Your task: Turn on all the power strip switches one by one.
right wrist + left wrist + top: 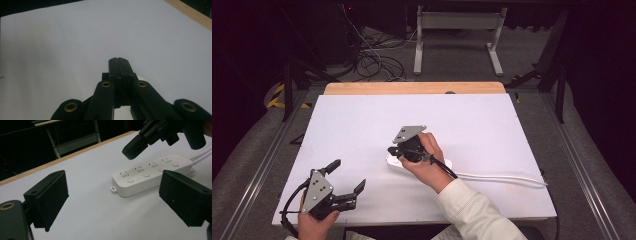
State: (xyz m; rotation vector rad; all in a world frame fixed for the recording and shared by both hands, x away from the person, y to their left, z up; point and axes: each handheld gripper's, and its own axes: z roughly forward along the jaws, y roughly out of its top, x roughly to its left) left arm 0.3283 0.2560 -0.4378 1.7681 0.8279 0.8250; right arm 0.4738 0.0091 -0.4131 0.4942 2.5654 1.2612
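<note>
- Nearest the high camera, the left gripper [346, 186], black with a grey three-cornered plate, sits at the near left corner of the white rectangular tabletop [362, 125], jaws spread wide and holding nothing.
- Its own view frames the white plastic power strip [150, 173], a long bar with four socket groups and four round buttons, lying flat between the two black pads and well ahead of them.
- From above, the strip [393, 162] lies near the table's middle, mostly hidden under the right hand [427, 157]; its white cable [502, 177] trails off toward the right edge.
- The right gripper [393, 150] hovers just over the strip's button end, jaws pressed together on nothing, as its own view [119, 63] shows.
- Risk, as I judge it: the strip is unheld and light, so a downward push on a button with the closed tip could slide or tip it, especially if off-centre.
- A tip that wide may catch two buttons or miss into a socket slot.
- The trailing cable could drag the strip askew if a sleeve snags it.
</note>
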